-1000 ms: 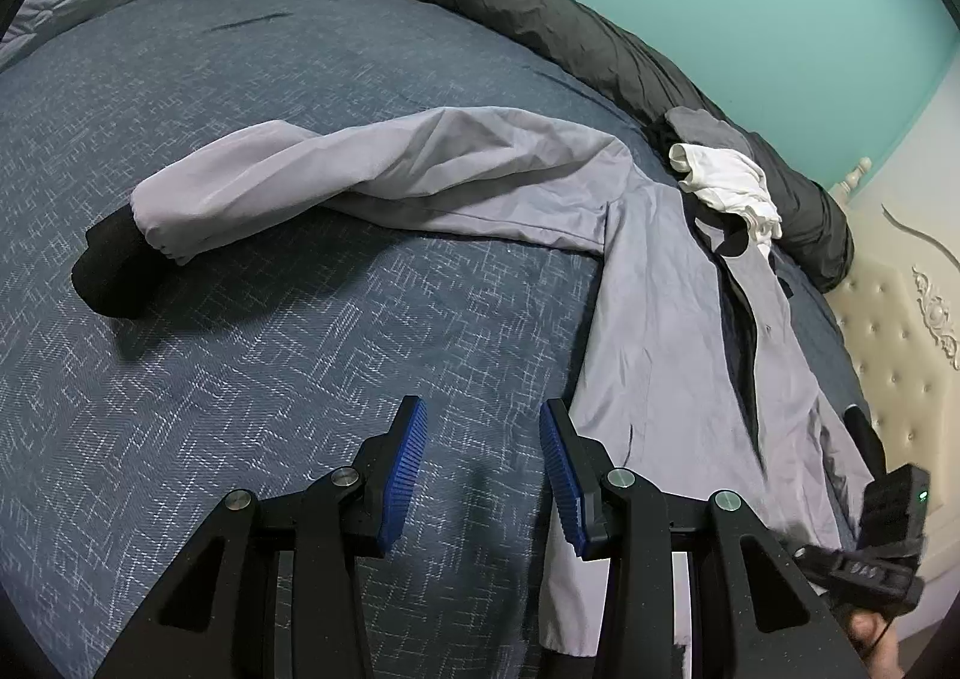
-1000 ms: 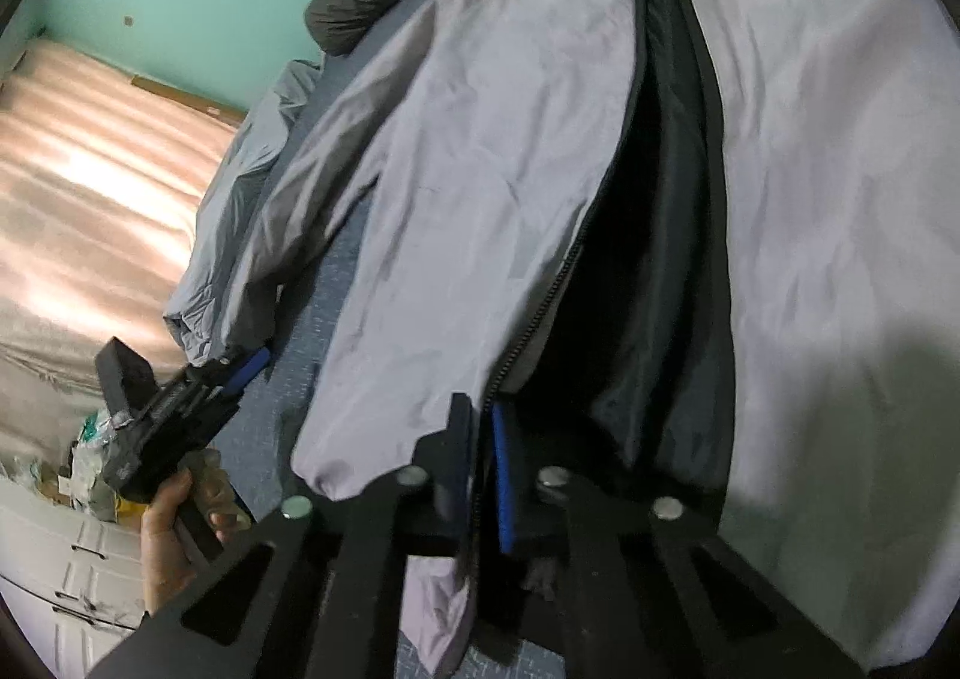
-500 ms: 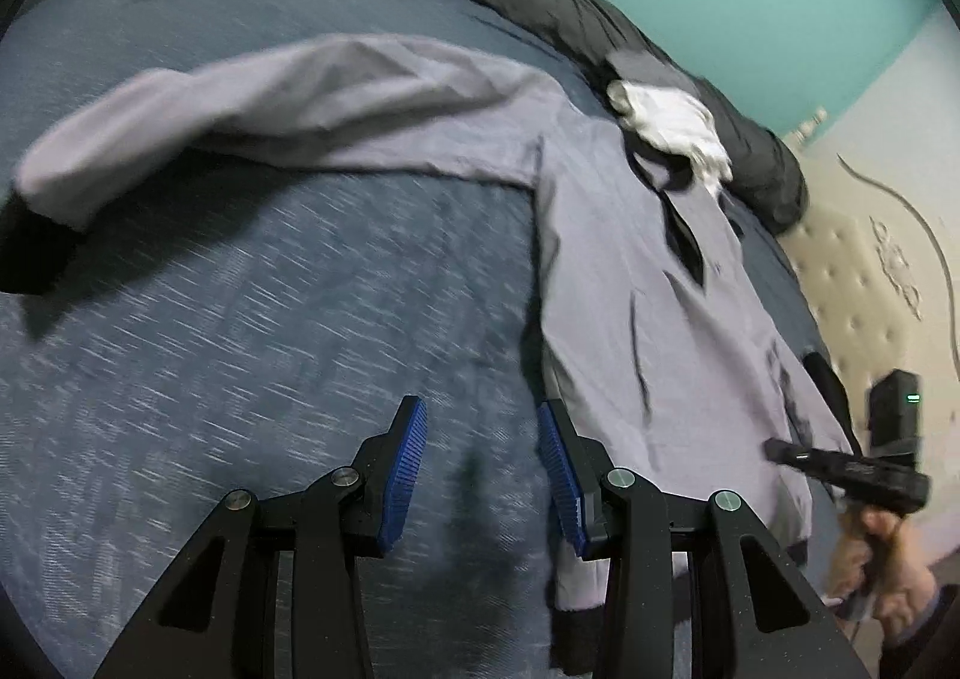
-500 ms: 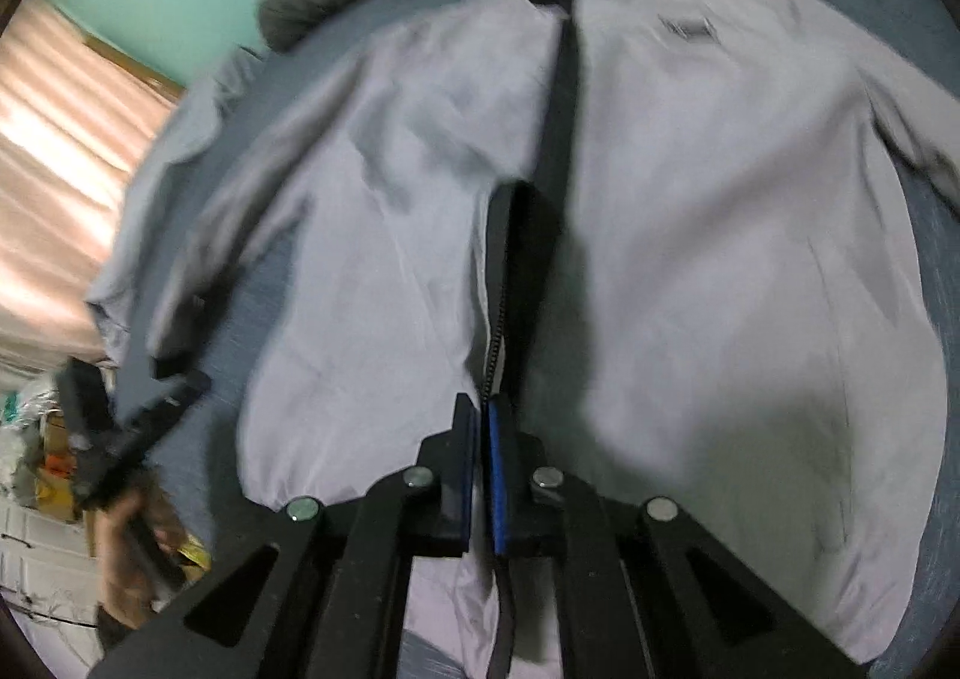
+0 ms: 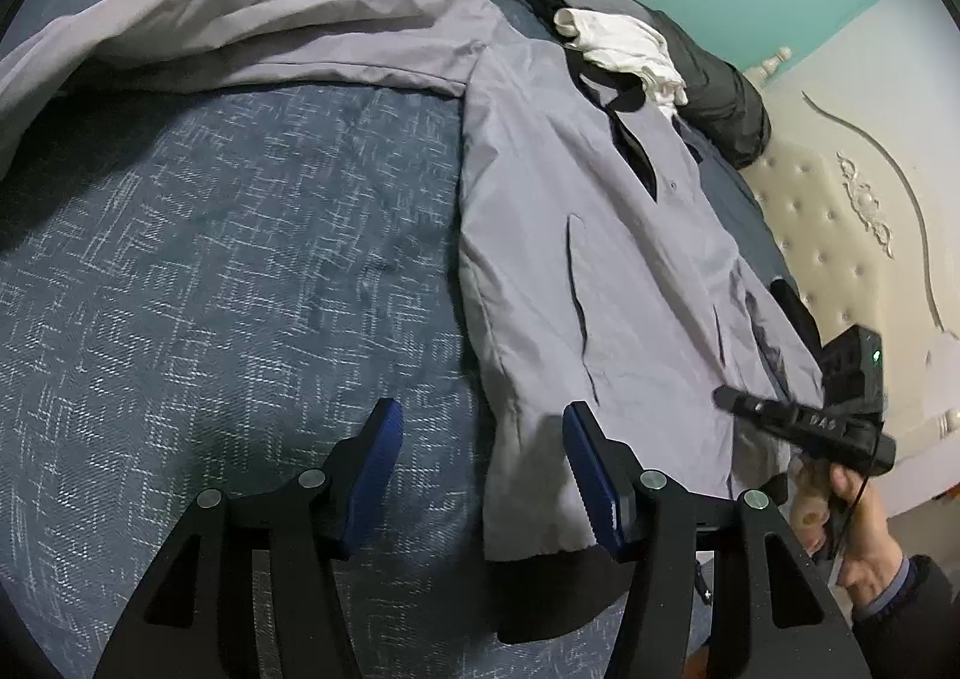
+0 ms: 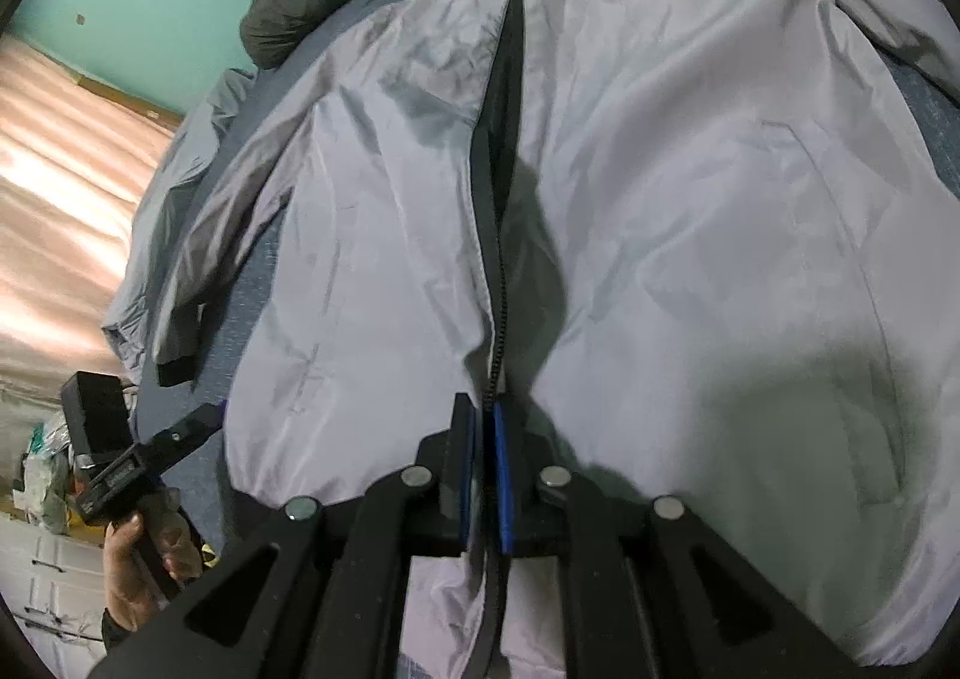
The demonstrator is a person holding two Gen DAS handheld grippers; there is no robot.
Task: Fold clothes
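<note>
A grey zip jacket (image 5: pixel 600 259) lies flat, front up, on the blue bedspread (image 5: pixel 240 289), one sleeve (image 5: pixel 270 18) stretched out to the left. My left gripper (image 5: pixel 480 439) hovers over the hem's left corner. Its jaws are opening, and the corner lies between the pads untouched. In the right wrist view the jacket (image 6: pixel 690 259) fills the frame, its two front panels meeting at the zip. My right gripper (image 6: pixel 483 463) sits at the bottom of the zip, pinching the front edge, its jaws just starting to part. Each gripper also shows in the other's view, held by a hand (image 5: pixel 852 505).
A white garment (image 5: pixel 624 39) and a long dark rolled duvet (image 5: pixel 708 60) lie beyond the collar by the teal wall. A cream tufted headboard (image 5: pixel 840 229) stands at the right. Clutter and white drawers (image 6: pixel 54 559) are beside the bed.
The right gripper laid the lifted front panel down, so the jacket now lies closed and flat. The left gripper moved to the hem corner, tilted down and widened its jaws.
</note>
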